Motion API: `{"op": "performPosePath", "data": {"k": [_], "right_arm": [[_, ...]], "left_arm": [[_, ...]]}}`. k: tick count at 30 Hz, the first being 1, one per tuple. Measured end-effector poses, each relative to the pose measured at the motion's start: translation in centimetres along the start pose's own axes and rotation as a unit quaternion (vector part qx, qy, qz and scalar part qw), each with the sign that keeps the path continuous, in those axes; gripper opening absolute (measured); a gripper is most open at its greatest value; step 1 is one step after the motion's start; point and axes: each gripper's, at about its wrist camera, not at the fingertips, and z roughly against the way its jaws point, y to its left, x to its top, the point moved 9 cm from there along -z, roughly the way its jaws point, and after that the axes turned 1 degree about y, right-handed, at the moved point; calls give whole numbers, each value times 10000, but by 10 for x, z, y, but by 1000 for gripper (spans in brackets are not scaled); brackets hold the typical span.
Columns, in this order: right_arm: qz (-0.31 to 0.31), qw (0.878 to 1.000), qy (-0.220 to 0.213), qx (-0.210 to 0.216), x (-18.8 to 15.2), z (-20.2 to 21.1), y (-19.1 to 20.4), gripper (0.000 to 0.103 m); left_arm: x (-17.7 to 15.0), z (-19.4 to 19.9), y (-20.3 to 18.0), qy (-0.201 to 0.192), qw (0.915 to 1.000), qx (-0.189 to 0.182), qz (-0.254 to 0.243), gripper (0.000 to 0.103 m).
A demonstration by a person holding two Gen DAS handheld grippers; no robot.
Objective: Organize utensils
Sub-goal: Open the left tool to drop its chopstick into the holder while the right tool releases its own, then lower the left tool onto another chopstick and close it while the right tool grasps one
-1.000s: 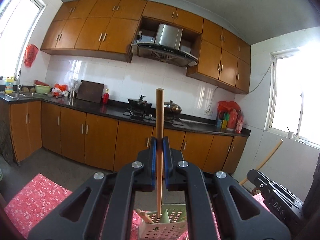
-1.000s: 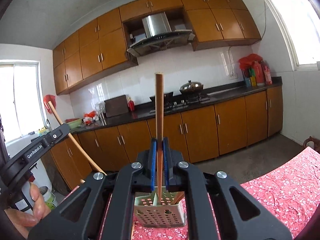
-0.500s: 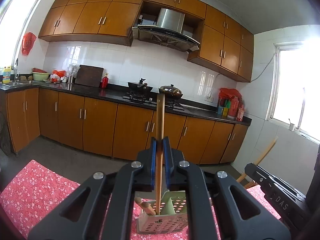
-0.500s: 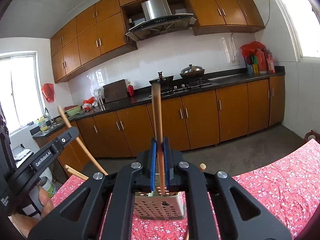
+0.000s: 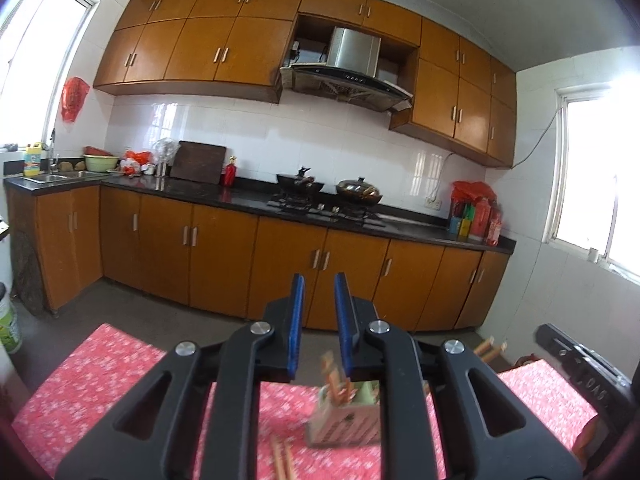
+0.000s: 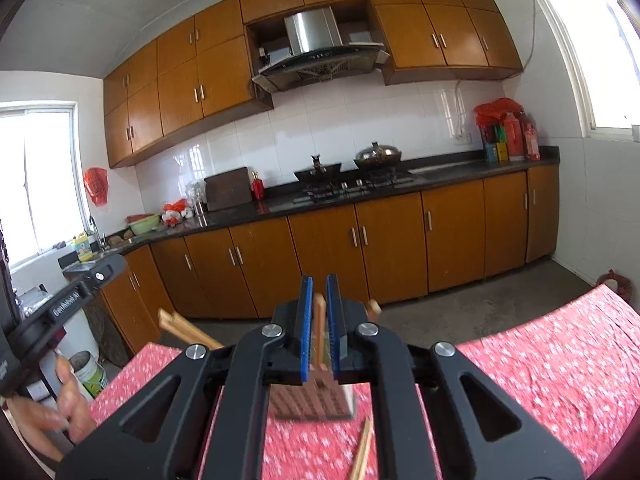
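Left wrist view: left gripper [image 5: 319, 312] jaws parted, nothing between them. Below it, on the red floral cloth [image 5: 100, 372], the perforated utensil caddy [image 5: 344, 420] stands blurred, wooden sticks [image 5: 338, 376] poking out. Loose chopsticks [image 5: 282, 458] lie just in front of the caddy. Right gripper [image 6: 319, 312] jaws slightly apart, a wooden stick between them; contact unclear. Beyond the caddy, orange base cabinets [image 5: 224, 260].

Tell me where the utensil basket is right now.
In both wrist views the utensil basket sits on the red floral tablecloth, just beyond the left gripper.
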Motion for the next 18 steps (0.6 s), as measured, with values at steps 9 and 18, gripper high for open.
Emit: {"op": "performPosePath", "data": {"k": [9, 18], "right_arm": [[-132, 9849, 1716, -208, -142, -12, -30, 8], [-430, 9573, 2858, -64, -241, -17, -29, 8]], "left_arm": [[-109, 22, 56, 1241, 9910, 478, -143, 21], [-207, 27, 70, 2432, 9695, 284, 61, 21]]}}
